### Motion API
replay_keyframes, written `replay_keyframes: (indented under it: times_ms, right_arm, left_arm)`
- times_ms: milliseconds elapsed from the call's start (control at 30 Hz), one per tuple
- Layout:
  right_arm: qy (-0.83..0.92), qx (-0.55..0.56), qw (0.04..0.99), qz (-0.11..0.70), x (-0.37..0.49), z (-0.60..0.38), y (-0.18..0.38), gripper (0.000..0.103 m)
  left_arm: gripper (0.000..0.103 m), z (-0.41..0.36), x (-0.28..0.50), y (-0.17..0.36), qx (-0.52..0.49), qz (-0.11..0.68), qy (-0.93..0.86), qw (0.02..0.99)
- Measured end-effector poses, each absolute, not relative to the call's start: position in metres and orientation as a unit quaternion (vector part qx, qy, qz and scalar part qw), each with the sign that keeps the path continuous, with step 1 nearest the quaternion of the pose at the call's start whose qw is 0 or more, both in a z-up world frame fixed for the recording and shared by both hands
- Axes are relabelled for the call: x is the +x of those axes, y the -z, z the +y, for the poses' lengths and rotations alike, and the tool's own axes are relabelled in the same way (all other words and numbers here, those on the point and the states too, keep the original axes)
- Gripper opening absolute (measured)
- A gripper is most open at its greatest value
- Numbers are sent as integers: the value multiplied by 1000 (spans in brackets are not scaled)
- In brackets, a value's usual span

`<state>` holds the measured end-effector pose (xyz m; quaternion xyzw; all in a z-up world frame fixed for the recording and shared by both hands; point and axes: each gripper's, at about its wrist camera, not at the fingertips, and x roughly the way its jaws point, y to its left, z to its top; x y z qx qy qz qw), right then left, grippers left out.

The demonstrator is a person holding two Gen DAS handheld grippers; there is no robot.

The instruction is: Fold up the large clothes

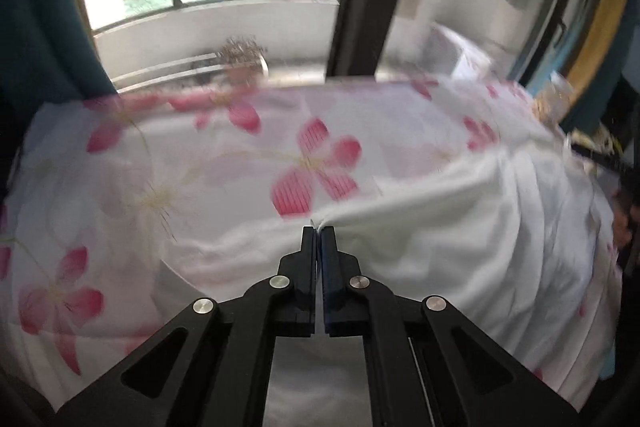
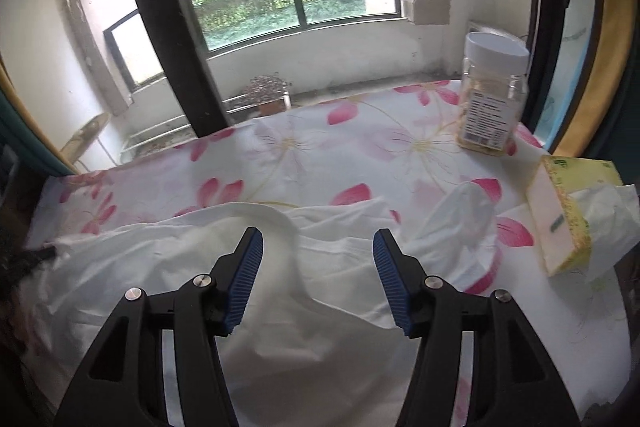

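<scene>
White garment (image 2: pixel 320 307) lies rumpled over the flowered cloth (image 2: pixel 360 147) that covers the worktop, filling the lower half of the right wrist view and the lower right of the left wrist view (image 1: pixel 460 227). My left tool (image 1: pixel 319 229) is closed, its tips meeting at the middle of the frame with a pinch of the white fabric caught between them, and folds fan out from that point toward the right. My right tool (image 2: pixel 318 247) stands apart with its blue ribbed pads (image 2: pixel 244 283) clear of the cloth; it has hold of nothing, and the garment's curved edge runs between the jaws below. At the upper right of the right wrist view a clear jar (image 2: pixel 494 91) with a white lid stands on the flowered cloth, and a tissue box (image 2: pixel 560 215) lies at the right edge with a tissue sticking out
</scene>
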<state>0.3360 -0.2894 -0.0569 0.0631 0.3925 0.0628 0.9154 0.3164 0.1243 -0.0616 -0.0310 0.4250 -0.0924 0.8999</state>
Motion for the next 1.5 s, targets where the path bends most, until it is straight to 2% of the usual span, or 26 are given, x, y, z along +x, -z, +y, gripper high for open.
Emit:
replay_keyframes:
  times_ms: [200, 400, 467, 500, 600, 633, 733, 900, 933, 967, 1000, 1067, 1300, 1500]
  right_arm:
    - [-52, 74, 912, 399, 342, -299, 74, 58]
    - [-32, 84, 919, 384, 334, -310, 73, 58]
    - [-21, 85, 923, 374, 328, -317, 69, 58]
    - [-18, 91, 925, 369, 324, -323, 66, 58]
    - [-6, 110, 932, 346, 309, -340, 54, 58]
    - [1, 117, 934, 337, 303, -347, 51, 58]
    - [11, 138, 933, 332, 292, -360, 52, 58]
    - [-17, 150, 918, 367, 294, -356, 73, 57]
    - [-22, 146, 916, 372, 295, -353, 76, 54]
    - [-37, 139, 912, 383, 298, -345, 83, 43]
    - [-47, 134, 909, 392, 302, -339, 87, 39]
    - [-54, 128, 907, 398, 308, -334, 92, 37]
    - [-63, 152, 893, 418, 347, -343, 93, 37]
    - [-37, 135, 908, 395, 355, -344, 86, 37]
  left_arm:
    - [3, 141, 341, 49, -36, 410, 53, 910]
    - [3, 149, 361, 65, -68, 455, 51, 887]
    - [6, 149, 356, 64, -66, 457, 48, 886]
    - [13, 149, 349, 61, -70, 454, 49, 887]
    - [43, 150, 336, 54, -79, 446, 48, 890]
    - [45, 150, 332, 51, -80, 445, 41, 891]
    - [45, 149, 324, 43, -93, 440, 30, 893]
    - [45, 136, 320, 45, -111, 443, 21, 889]
    - [45, 135, 319, 48, -113, 447, 22, 887]
    - [45, 132, 319, 53, -114, 454, 20, 883]
    - [45, 129, 318, 58, -111, 461, 15, 880]
    - [45, 127, 316, 65, -110, 470, 10, 876]
    - [45, 130, 317, 86, -106, 496, -18, 861]
    - [45, 127, 321, 95, -96, 508, -29, 856]
